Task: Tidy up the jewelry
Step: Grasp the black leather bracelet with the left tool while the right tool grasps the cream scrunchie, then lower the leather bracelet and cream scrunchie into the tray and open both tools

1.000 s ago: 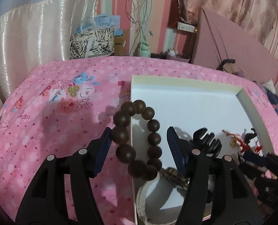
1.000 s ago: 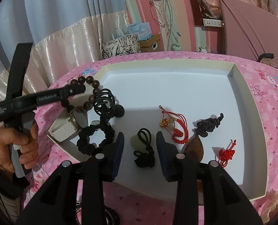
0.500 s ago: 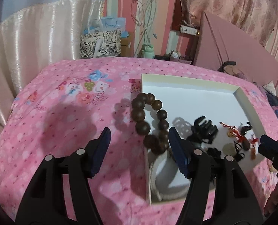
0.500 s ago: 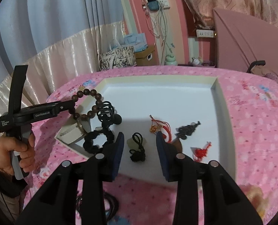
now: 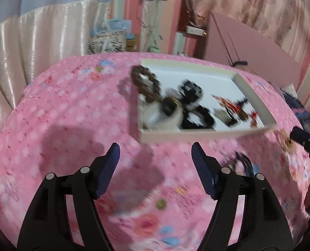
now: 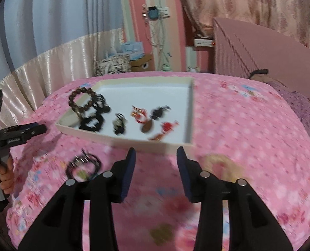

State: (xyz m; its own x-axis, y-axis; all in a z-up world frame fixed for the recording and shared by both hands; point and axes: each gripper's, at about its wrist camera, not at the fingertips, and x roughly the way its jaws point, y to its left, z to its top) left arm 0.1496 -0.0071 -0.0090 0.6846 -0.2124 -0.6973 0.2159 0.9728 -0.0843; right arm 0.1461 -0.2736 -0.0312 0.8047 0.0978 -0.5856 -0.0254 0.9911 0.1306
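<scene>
Tray (image 5: 207,135) trinkets (image 6: 142,117) motion-blurred — types unclear (right gripper (image 5: 307,144) edge-cropped).

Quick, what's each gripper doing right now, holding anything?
Left gripper: jaws opening, nothing between them, only the pink bedspread below.
Right gripper: jaws opening, nothing held, just short of the tray.

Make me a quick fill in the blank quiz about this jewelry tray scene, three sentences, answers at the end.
1. The brown bead bracelet hangs over the ____ tray's rim.
2. The bedspread under the tray is mostly ____.
3. The black hair ties lie ____ the tray, on the bedspread.

Answers: white; pink; outside
</scene>
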